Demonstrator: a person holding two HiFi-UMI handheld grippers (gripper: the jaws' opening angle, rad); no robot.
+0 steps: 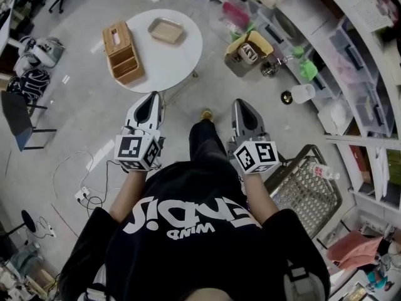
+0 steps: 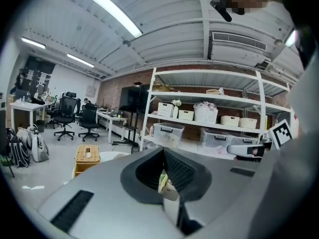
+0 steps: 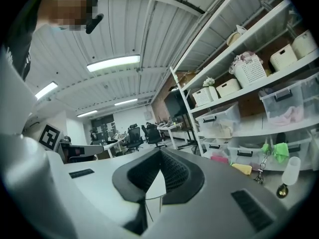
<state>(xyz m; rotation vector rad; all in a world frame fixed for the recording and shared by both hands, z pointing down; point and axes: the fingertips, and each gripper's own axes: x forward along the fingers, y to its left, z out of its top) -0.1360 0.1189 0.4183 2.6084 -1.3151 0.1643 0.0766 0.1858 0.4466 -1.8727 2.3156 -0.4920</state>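
Note:
Both grippers are held side by side at waist height, pointing away from the person's body. My left gripper (image 1: 152, 96) (image 2: 164, 154) has its jaws closed together with nothing between them. It points toward a round white table (image 1: 182, 55) (image 2: 110, 156). On that table stand a wooden box (image 1: 123, 51) (image 2: 85, 156) and a tan tray (image 1: 166, 30). My right gripper (image 1: 241, 103) (image 3: 159, 154) is also shut and empty, and it hangs over bare floor near the table's leg. Neither gripper touches anything.
White shelving (image 1: 351, 61) (image 3: 239, 98) with plastic bins runs along the right. A wire basket (image 1: 307, 190) stands by the person's right side, and an open cardboard box (image 1: 247, 52) sits ahead on the right. Backpacks (image 1: 34, 61), a black chair (image 1: 19, 121) and floor cables (image 1: 88, 193) lie left.

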